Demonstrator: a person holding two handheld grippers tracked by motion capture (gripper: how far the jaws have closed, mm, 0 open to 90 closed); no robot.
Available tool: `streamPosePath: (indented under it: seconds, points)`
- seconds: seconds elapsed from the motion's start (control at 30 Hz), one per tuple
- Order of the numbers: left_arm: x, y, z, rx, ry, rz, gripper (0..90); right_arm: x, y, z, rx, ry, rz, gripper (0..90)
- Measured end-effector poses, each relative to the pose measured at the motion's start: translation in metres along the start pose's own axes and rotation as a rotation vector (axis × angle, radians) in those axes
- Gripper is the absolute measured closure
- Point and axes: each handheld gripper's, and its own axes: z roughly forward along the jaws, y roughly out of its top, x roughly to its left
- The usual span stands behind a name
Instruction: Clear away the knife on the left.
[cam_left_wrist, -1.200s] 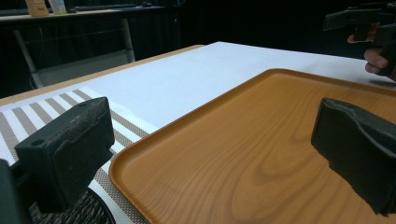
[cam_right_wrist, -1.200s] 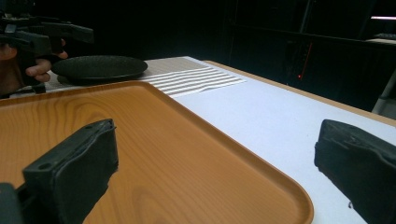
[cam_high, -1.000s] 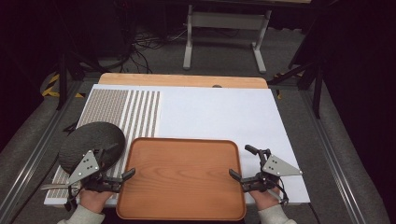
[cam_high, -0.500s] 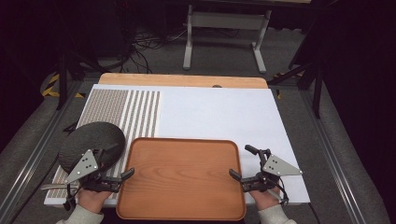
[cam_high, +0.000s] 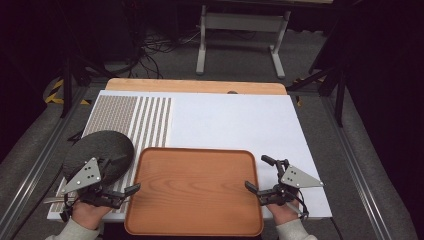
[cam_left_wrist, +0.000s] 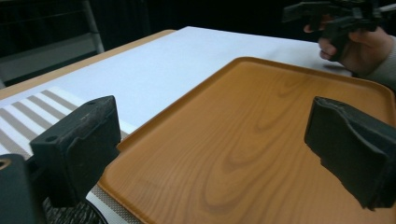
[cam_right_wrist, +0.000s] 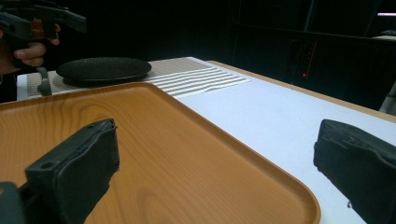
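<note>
The left gripper (cam_high: 129, 191) and the right gripper (cam_high: 256, 174) are built alike: a black frame topped by a grey three-cornered plate dotted with small dark holes, and two black jaws whose blocky pads (cam_left_wrist: 77, 140) look like matte foam with slightly rough, uneven edges (one small round hole shows near the end of a pad in each gripper view). A thin dark cable loops off the rear of the right gripper by the wrist. The person's hand (cam_high: 90, 214) comes out of a light grey sleeve (cam_high: 70, 232), and the other wrist wears the same fabric.
</note>
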Motion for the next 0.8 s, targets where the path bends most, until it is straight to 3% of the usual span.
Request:
streamPosePath:
  seconds: [0.33, 0.53, 0.8]
  points:
    - [0.003, 0.018, -0.008, 0.083, -0.055, 0.054, 8.0, 0.0, 0.0, 0.0, 0.001, 0.003, -0.003, 0.9]
    - [0.004, 0.023, -0.015, 0.195, -0.071, 0.102, 8.6, -0.001, 0.0, -0.001, 0.0, 0.01, 0.0, 0.9]
    - [0.008, 0.027, -0.03, 0.3, -0.074, 0.139, 8.9, -0.001, 0.0, 0.0, -0.003, 0.025, 0.01, 0.9]
